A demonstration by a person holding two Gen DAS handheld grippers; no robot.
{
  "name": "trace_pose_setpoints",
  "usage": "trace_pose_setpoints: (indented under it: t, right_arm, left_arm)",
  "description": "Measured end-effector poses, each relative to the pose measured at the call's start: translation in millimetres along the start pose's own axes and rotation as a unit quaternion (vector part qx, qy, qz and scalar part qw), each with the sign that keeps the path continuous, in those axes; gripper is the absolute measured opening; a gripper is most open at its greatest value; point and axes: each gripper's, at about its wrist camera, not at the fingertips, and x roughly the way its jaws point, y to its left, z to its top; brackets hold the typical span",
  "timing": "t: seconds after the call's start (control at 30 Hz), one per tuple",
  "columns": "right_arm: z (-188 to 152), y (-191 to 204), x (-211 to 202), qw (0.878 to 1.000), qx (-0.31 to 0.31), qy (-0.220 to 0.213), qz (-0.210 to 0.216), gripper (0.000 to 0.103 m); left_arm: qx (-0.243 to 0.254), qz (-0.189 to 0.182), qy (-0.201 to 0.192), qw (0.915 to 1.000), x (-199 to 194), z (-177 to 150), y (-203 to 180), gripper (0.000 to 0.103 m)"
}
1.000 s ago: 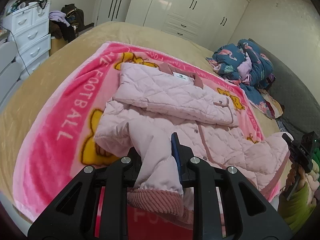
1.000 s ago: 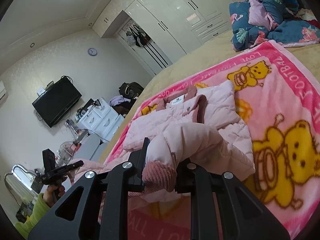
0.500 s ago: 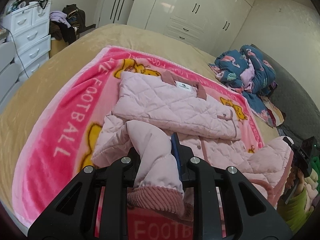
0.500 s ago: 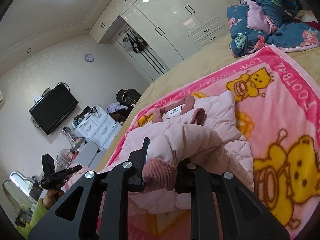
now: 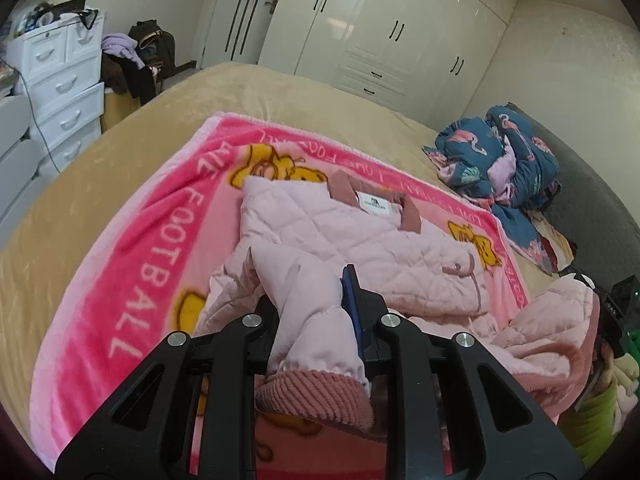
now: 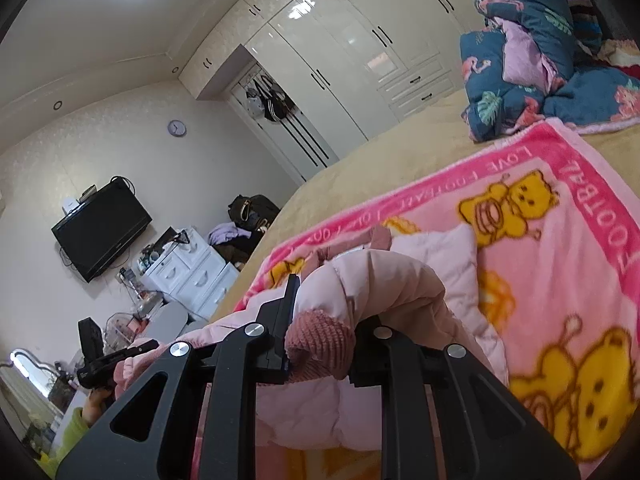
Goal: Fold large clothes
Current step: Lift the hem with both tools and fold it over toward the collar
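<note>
A pale pink quilted jacket (image 5: pixel 360 240) lies collar-away on a pink bear-print blanket (image 5: pixel 160 240). My left gripper (image 5: pixel 310 292) is shut on one sleeve just above its ribbed rose cuff (image 5: pixel 316 396), lifted over the jacket's lower half. My right gripper (image 6: pixel 328 304) is shut on the other sleeve, its cuff (image 6: pixel 320 344) bulging between the fingers, the jacket (image 6: pixel 440 252) beyond it. Each gripper shows in the other's view: the right gripper (image 5: pixel 616 308) at the far right edge with bunched pink fabric, the left gripper (image 6: pixel 112 360) at lower left in a green-sleeved hand.
The blanket (image 6: pixel 560 240) covers a tan bed (image 5: pixel 120 160). A heap of blue flamingo-print bedding (image 5: pixel 500 160) sits at the bed's far right corner. White drawers (image 5: pixel 60 80) stand left of the bed, white wardrobes (image 5: pixel 380 40) behind, and a wall television (image 6: pixel 100 228).
Both grippers have carried their sleeves forward toward the collar and slightly up. The jacket's lower part has bunched up and drawn over its upper part.
</note>
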Motion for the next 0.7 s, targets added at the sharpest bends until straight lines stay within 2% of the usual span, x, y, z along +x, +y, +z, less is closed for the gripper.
trace_pose_setpoints:
  t: [0.3,0.7]
  right_arm:
    - [33.8,-2.0,28.9,1.0,-0.007,-0.01,-0.019,0.018]
    - [61.2,-28.9,82.4,0.998,0.01,0.001,-0.066,0.018]
  left_arm:
    - [0.002,0.008,-0.012,0.9999,16.0,29.8,0.0,0.015]
    - [-0.015,0.018,-0.021,0.9995,59.1,62.6,9.8,0.017]
